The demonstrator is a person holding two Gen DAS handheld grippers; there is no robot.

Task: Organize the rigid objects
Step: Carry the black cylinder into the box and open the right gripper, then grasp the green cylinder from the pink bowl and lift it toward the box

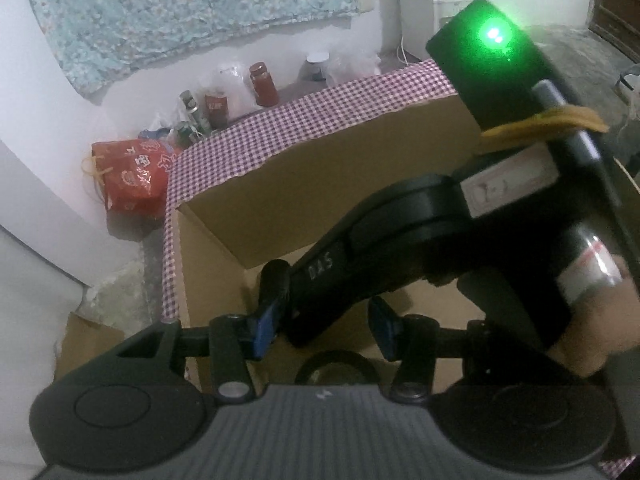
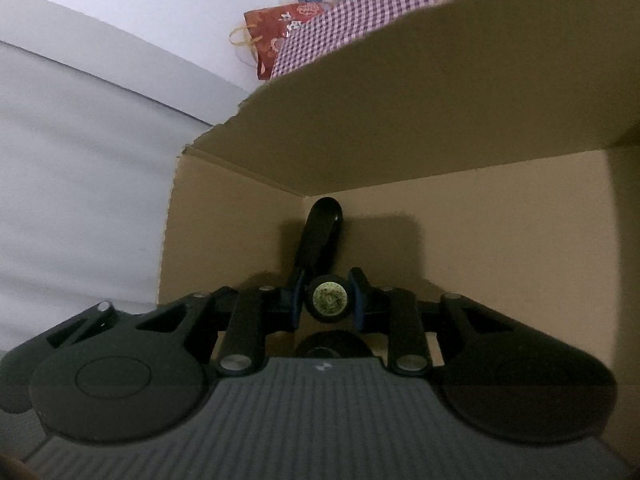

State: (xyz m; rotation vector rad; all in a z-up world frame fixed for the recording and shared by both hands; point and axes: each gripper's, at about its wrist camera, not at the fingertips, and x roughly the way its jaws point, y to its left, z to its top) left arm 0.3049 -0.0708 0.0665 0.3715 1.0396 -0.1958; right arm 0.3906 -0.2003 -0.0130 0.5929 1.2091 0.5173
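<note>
- Cardboard box (image 2: 480, 220) walls fill my right view, with checked cloth (image 2: 360, 12) draped over one edge.
- My right gripper (image 2: 328, 300) reaches into the box, blue pads on either side of a small bottle (image 2: 330, 298); I cannot tell whether they press on it.
- I judge the bottle light and stiff, with smooth round sides that could twist loose, so I'd grip across its body below the cap.
- My left gripper (image 1: 324, 328) hovers above, jaws partly apart, holding nothing.

Brown box (image 2: 480, 120), purple-check cloth (image 1: 312, 108)
</note>
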